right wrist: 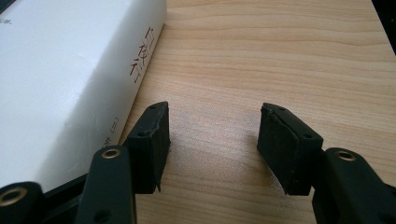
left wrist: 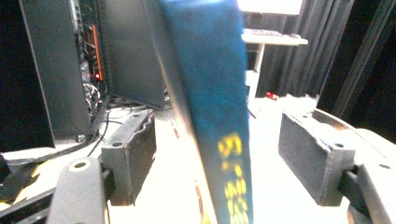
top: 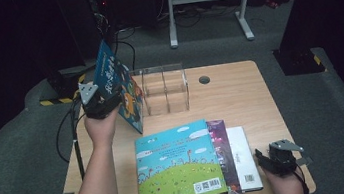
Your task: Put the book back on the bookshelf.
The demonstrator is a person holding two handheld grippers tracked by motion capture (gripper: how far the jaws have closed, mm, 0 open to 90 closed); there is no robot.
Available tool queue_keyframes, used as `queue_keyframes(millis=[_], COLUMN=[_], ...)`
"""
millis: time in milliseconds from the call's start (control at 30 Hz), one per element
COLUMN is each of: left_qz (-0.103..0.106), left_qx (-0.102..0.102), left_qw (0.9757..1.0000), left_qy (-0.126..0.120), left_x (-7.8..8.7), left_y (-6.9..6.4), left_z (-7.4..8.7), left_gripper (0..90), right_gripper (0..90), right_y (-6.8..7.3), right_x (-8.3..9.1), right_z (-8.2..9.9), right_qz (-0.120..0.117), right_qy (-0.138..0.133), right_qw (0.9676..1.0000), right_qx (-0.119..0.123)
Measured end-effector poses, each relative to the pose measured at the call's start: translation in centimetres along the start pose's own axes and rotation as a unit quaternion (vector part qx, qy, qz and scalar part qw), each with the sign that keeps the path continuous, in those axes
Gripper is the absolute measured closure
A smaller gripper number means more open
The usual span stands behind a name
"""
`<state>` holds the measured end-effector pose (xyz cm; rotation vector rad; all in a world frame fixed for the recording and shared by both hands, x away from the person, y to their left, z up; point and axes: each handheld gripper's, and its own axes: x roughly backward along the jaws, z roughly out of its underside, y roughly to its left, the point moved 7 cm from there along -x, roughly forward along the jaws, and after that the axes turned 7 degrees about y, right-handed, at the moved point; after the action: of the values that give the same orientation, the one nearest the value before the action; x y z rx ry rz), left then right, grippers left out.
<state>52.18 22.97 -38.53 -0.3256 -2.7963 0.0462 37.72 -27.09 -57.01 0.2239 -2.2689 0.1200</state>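
Note:
A blue book (top: 108,70) stands tilted on edge at the table's back left, just left of a clear divided holder (top: 165,89). In the left gripper view the blue book (left wrist: 210,93) rises between the jaws, with a gap to each pad. My left gripper (top: 107,93) (left wrist: 217,135) is open around it. Near the front right corner, my right gripper (top: 260,160) (right wrist: 212,135) rests low over bare wood, open, with nothing between its fingers. A white book (right wrist: 60,70) lies just to its left.
Three books lie side by side at the table's front: a large green-and-blue picture book (top: 176,164), a purple one (top: 223,146) and the white book (top: 244,158). A round grommet (top: 204,79) sits in the wooden table (top: 241,103). Dark cabinets and cables stand beyond the far edge.

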Motion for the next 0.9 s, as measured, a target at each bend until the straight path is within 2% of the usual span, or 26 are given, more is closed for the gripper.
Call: queue_keyframes(millis=[133, 267, 400, 567, 633, 900], left_qz=[-0.006, 0.001, -0.002, 0.0, -0.003, 0.011], left_qx=[-0.009, 0.0, -0.008, -0.003, -0.011, -0.005], left_qw=[0.9999, 0.9998, 0.9994, 0.999, 0.9985, 0.9972], left_qy=[0.01, 0.018, 0.033, 0.044, 0.053, 0.074], left_x=[0.5, 0.8, 1.3, 2.2, 2.5, 3.8], left_y=[-0.1, -0.2, -0.4, -0.1, -0.1, -0.4], left_z=[0.4, 1.1, 2.5, 3.9, 4.6, 7.5], left_gripper=[23.7, 22.1, 19.9, 19.0, 18.7, 18.2], right_gripper=[43.1, 42.8, 42.5, 42.0, 42.0, 41.6], right_y=[0.0, 0.0, 0.0, 0.0, 0.1, 0.1], right_x=[0.0, 0.0, 0.0, 0.0, 0.0, 0.0], right_z=[0.0, 0.0, 0.0, 0.0, 0.0, 0.0], right_qz=[0.0, -0.002, -0.002, -0.003, -0.003, -0.003], right_qy=[-0.001, 0.0, -0.001, 0.0, 0.001, 0.001], right_qw=[1.0, 1.0, 1.0, 1.0, 1.0, 1.0], right_qx=[0.002, -0.001, 0.001, 0.001, 0.001, 0.001])
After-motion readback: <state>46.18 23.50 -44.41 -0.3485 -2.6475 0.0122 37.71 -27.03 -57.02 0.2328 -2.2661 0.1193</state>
